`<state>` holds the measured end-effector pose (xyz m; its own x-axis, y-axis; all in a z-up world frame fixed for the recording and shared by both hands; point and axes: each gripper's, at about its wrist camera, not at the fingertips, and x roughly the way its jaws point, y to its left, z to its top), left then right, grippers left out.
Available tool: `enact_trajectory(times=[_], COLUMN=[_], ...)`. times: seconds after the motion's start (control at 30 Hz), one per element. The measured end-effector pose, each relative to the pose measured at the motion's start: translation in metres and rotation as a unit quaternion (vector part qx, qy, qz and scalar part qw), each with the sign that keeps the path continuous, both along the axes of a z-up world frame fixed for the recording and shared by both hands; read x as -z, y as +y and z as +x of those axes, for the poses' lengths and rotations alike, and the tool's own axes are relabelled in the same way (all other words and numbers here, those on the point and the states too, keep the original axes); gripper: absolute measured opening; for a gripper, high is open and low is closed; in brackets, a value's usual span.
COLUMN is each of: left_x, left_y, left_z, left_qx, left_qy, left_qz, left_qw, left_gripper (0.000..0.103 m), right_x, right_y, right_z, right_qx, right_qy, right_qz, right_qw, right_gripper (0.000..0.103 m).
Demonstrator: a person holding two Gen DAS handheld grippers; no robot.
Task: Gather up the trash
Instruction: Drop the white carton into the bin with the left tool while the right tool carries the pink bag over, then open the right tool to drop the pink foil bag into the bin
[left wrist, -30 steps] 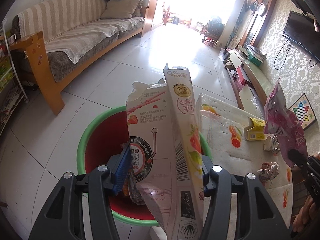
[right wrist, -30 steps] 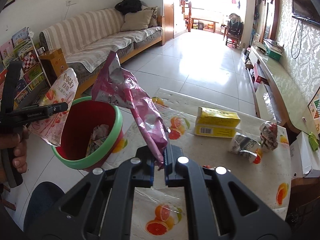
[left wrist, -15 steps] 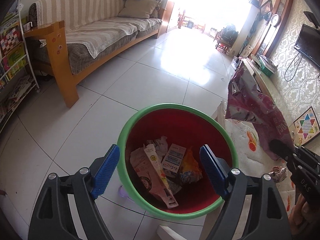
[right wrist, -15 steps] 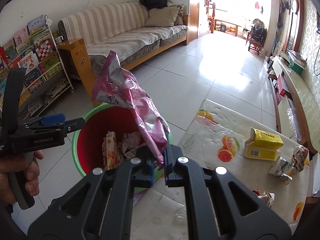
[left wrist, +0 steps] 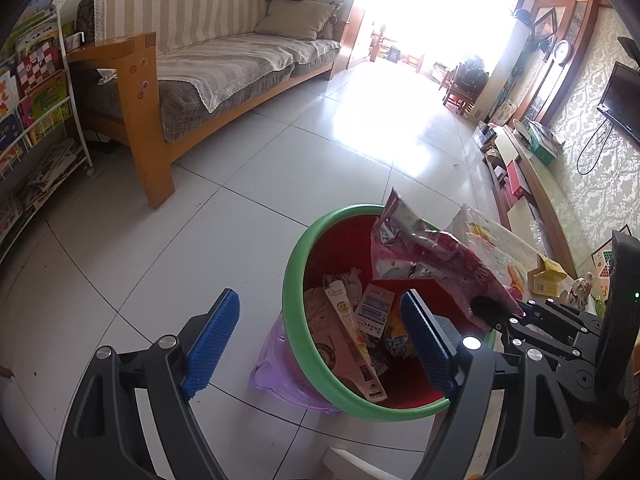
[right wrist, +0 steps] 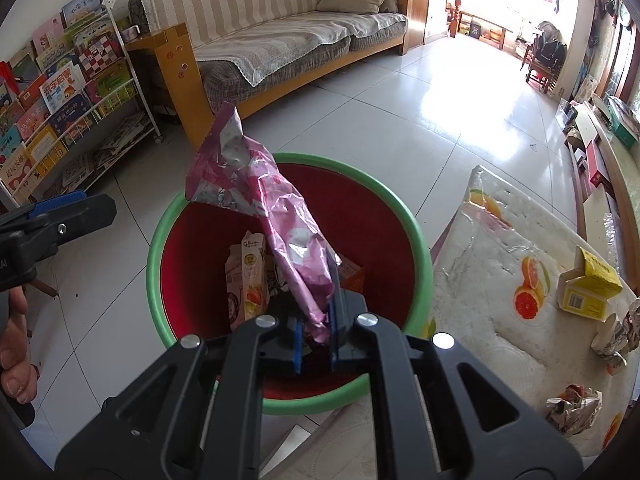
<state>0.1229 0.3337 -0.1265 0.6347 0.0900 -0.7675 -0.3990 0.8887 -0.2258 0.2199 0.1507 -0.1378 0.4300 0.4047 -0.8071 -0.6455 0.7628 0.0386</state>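
A red bin with a green rim (left wrist: 296, 344) (right wrist: 160, 240) stands on the floor beside the table and holds several wrappers and a Pocky box (left wrist: 348, 340) (right wrist: 246, 280). My right gripper (right wrist: 316, 338) is shut on a pink foil snack bag (right wrist: 276, 224) and holds it over the bin; the bag also shows in the left wrist view (left wrist: 432, 260). My left gripper (left wrist: 320, 340) is open and empty, at the bin's left side, with its blue pads (left wrist: 212, 336) wide apart.
A table with a fruit-print cover (right wrist: 492, 280) stands right of the bin with a yellow box (right wrist: 588, 288) and crumpled foil wrappers (right wrist: 572, 408) on it. A sofa (left wrist: 208, 68) and a book rack (right wrist: 60, 92) stand to the left. A purple stool (left wrist: 280, 372) sits under the bin.
My left gripper opened and dropped the Pocky box into the bin, then drew back to the left. My right gripper carried the pink bag from the table to over the bin.
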Motion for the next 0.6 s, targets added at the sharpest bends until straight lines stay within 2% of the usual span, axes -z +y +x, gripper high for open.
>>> enact_trajectory(times=[0.03, 0.07, 0.13, 0.2, 0.27, 0.37, 0.43, 0.5, 0.6], left_x=[0.000, 0.000, 0.000, 0.000, 0.000, -0.002, -0.004, -0.008, -0.011], left_y=[0.000, 0.000, -0.001, -0.006, -0.013, -0.026, -0.035, -0.044, -0.062], left_z=[-0.001, -0.001, 0.000, 0.001, 0.002, 0.006, 0.009, 0.012, 0.017], left_qx=[-0.001, -0.001, -0.001, 0.002, 0.009, 0.019, 0.026, 0.031, 0.044], left_qy=[0.000, 0.000, 0.003, 0.003, 0.006, 0.005, 0.005, 0.001, 0.002], left_qz=[0.000, 0.001, 0.002, 0.001, 0.003, 0.004, 0.012, 0.014, 0.018], left_qw=[1.0000, 1.0000, 1.0000, 1.0000, 0.9999, 0.9998, 0.9996, 0.9994, 0.9989], left_gripper=[0.079, 0.079, 0.079, 0.079, 0.079, 0.079, 0.080, 0.092, 0.092], right_x=[0.000, -0.001, -0.006, -0.010, -0.016, -0.026, -0.032, -0.036, -0.040], right_y=[0.001, 0.001, -0.001, -0.003, -0.007, -0.017, -0.026, -0.038, -0.064], right_z=[-0.001, -0.001, -0.004, -0.005, -0.007, -0.009, -0.012, -0.013, -0.016], right_qx=[0.000, -0.001, -0.001, -0.001, 0.002, 0.006, 0.008, 0.014, 0.026], right_qy=[-0.001, 0.000, -0.010, -0.013, -0.020, -0.031, -0.043, -0.054, -0.057], right_qz=[-0.002, 0.000, 0.006, 0.007, 0.009, 0.009, 0.006, 0.002, 0.001], right_qw=[1.000, 1.000, 1.000, 1.000, 1.000, 0.999, 0.999, 0.998, 0.998], right_gripper=[0.029, 0.056, 0.076, 0.080, 0.089, 0.098, 0.098, 0.098, 0.098])
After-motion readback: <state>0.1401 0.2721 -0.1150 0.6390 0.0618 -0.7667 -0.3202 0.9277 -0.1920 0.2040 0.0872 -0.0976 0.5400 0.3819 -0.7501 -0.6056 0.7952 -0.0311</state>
